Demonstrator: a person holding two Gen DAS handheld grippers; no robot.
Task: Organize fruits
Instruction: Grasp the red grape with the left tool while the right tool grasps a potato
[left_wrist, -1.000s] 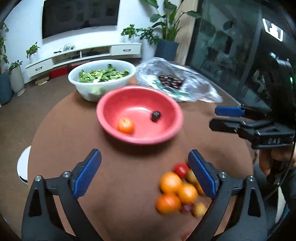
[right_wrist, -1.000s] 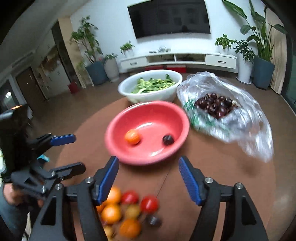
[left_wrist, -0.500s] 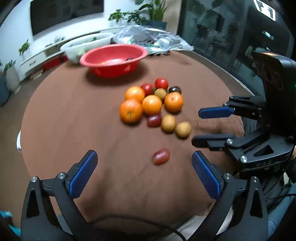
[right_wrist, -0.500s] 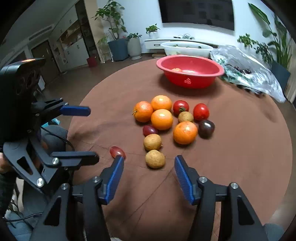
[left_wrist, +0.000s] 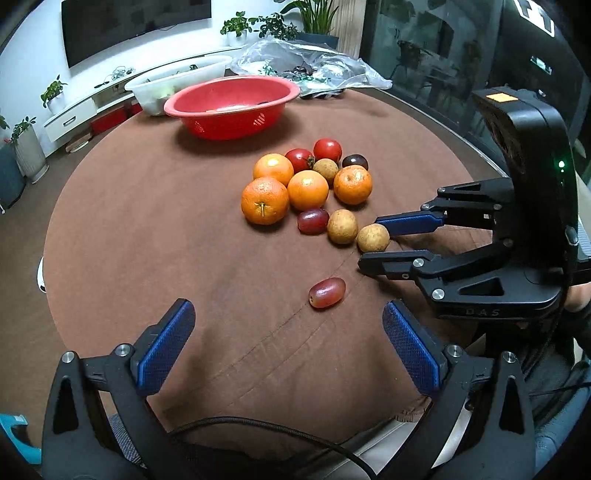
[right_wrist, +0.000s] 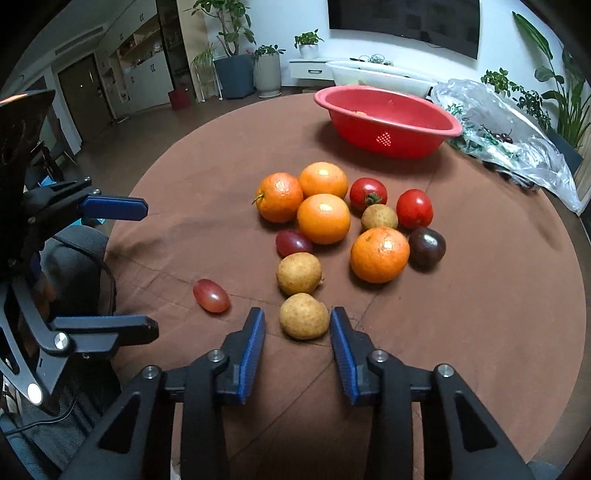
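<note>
Right wrist view: the right gripper (right_wrist: 297, 338) has its fingers closing around the nearest tan fruit (right_wrist: 303, 316) on the brown surface (right_wrist: 461, 332), pads not yet pressing. Left gripper (left_wrist: 288, 341) fingers stand wide apart near a lone red grape (left_wrist: 327, 292).

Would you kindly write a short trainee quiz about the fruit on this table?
1. True or false: the left gripper is shut on a grape.
2. How many oranges lie on the brown tablecloth?
3. The right gripper is closing around: A) a tomato, B) the nearest tan fruit, C) the red bowl.

Key: 1 false; 2 four; 3 B.
</note>
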